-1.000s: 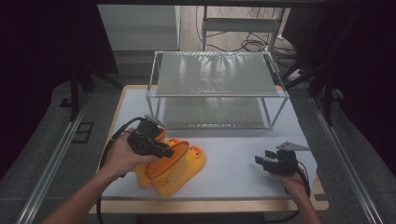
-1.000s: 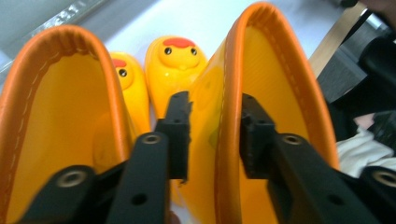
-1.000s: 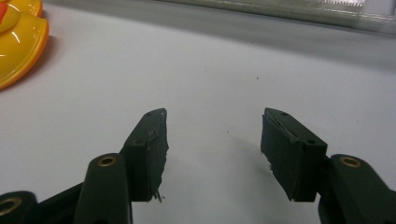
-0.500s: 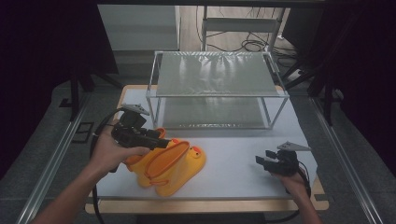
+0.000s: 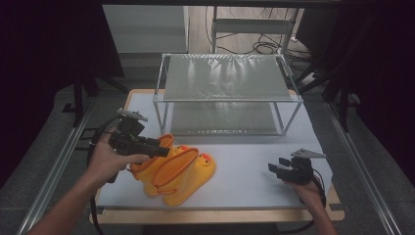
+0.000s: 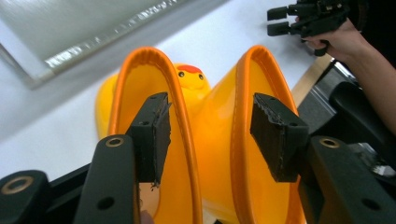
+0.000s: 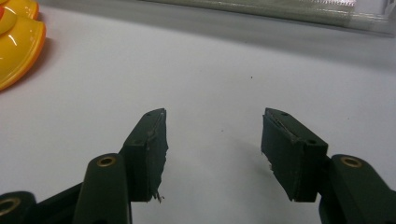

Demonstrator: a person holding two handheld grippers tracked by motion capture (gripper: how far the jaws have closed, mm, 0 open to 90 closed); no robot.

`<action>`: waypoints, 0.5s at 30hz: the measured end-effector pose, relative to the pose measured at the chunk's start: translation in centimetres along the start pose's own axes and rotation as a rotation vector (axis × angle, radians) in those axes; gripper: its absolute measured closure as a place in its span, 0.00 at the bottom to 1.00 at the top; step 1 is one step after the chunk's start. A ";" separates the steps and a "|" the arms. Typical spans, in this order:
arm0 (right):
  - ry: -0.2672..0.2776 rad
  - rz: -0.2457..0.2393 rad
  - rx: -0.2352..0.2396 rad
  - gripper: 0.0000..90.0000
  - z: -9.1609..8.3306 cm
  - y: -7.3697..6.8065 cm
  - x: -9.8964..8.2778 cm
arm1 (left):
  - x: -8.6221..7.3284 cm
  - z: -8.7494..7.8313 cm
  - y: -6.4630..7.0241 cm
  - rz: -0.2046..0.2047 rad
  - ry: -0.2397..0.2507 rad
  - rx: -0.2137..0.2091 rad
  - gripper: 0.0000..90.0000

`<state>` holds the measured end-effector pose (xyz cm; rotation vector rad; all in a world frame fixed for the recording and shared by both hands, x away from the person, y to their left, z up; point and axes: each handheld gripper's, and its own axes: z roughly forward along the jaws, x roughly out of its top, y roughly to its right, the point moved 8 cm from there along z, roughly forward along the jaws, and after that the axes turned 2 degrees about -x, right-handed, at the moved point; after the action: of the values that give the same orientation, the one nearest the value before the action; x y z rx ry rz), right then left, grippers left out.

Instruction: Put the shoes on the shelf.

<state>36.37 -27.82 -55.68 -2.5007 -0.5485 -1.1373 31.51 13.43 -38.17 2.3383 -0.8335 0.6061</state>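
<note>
— Yellow boots [image 5: 173, 171] lie in front of the rack [image 5: 227, 93], toes twd our R gripper [image 5: 280, 168].
— L gripper [image 5: 159, 147] nearer; jaws just opening, apart, straddling both cuffs w/o pressing. R open, idle.

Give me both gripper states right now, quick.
Left gripper: open, jaws just opened, straddling the adjoining rims of the yellow duck boots, pads not pressing.
Right gripper: open, empty, over the white table.
</note>
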 end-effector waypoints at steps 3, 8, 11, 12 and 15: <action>-0.001 -0.001 -0.001 0.45 0.0 0.0 0.0 | -0.3 0.5 0.1 -0.022 -0.013 -0.037 0.52; -0.004 0.000 0.000 0.45 0.0 0.0 0.0 | -0.7 1.5 0.1 -0.023 -0.050 -0.053 0.51; 0.000 0.004 0.000 0.45 0.0 -0.1 0.0 | -0.7 1.9 0.2 -0.020 -0.060 -0.048 0.51; 0.000 0.002 0.000 0.45 0.0 -0.1 0.0 | -0.7 2.0 0.2 -0.020 -0.064 -0.049 0.51; 0.000 0.003 -0.002 0.45 0.0 0.0 0.1 | -0.8 2.8 0.3 -0.014 -0.090 -0.039 0.50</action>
<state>36.38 -27.81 -55.63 -2.5022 -0.5436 -1.1370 31.33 11.77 -40.52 2.3484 -0.8615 0.4773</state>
